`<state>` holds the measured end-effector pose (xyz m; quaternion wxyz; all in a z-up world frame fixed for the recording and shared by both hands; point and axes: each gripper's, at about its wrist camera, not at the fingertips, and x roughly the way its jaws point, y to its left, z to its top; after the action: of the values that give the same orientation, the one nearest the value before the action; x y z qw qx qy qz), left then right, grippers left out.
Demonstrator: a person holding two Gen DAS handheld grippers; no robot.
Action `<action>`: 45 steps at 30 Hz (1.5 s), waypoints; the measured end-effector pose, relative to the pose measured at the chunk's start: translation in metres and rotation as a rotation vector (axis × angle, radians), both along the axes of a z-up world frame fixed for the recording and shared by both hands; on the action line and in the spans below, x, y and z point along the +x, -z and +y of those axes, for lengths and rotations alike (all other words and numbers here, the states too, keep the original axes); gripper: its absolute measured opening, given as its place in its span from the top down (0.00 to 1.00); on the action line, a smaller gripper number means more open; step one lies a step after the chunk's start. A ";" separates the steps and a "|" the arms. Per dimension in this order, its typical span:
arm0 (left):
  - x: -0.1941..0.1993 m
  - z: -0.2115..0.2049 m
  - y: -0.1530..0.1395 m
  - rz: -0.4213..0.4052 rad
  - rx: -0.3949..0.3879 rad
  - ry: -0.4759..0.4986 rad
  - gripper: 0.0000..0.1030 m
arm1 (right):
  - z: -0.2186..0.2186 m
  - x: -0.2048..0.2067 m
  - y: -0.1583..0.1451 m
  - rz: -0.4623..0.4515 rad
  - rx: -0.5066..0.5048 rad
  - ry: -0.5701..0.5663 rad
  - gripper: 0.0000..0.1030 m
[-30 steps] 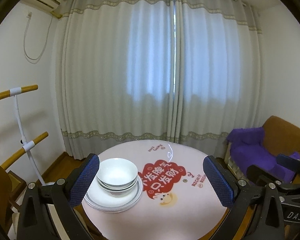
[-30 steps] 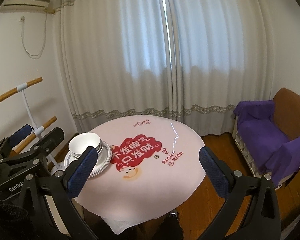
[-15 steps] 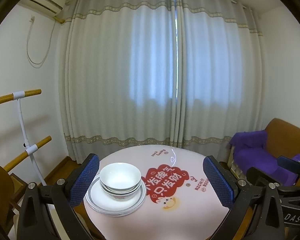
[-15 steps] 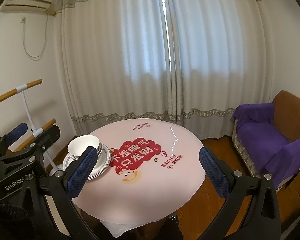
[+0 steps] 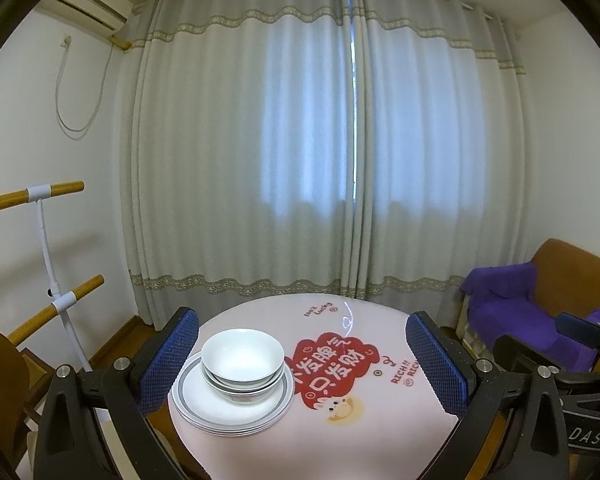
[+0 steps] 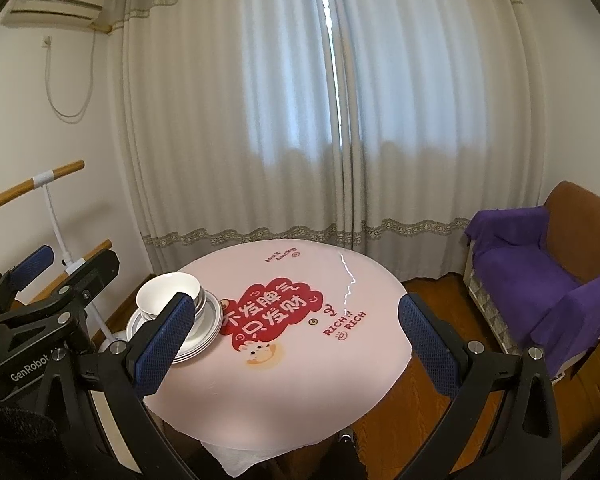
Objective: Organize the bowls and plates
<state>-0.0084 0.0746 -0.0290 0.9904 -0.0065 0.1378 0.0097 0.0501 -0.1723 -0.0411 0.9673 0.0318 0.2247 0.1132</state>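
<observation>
Blue, dimpled rubber pads face each other across a wide gap on my left gripper (image 5: 302,354), and on my right gripper (image 6: 292,334) too: both spread open, both holding nothing. Over the last second I have drawn back and lifted, so the round table (image 5: 384,408) sits lower in my left view than it did and more curtain fills the frame; I judge the stacking is done and I am pulling away from it. Just past my left pad the bowls (image 5: 242,362) nest, smooth glossy white, deep and round-bellied, seated on the plates (image 5: 204,402), which are flat, white, ringed in grey near the rim and piled evenly at the table's left edge. Nothing else of crockery shows on the cloth, a matte pink cover with a red cartoon print (image 5: 334,368). Farther off, an armchair (image 6: 572,216) carries a rumpled purple throw, and pale pleated curtains (image 5: 340,160) hang behind everything.
</observation>
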 end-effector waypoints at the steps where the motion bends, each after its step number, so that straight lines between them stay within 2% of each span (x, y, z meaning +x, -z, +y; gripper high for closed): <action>1: 0.000 0.000 0.001 -0.001 0.001 0.000 0.01 | 0.000 0.000 0.000 -0.001 -0.001 0.001 0.00; 45: -0.002 -0.003 0.014 -0.020 0.003 -0.001 0.01 | 0.000 -0.005 0.000 -0.018 -0.007 0.026 0.00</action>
<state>-0.0099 0.0712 -0.0428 0.9917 -0.0054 0.1278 0.0103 0.0453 -0.1726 -0.0413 0.9708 0.0303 0.2161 0.1002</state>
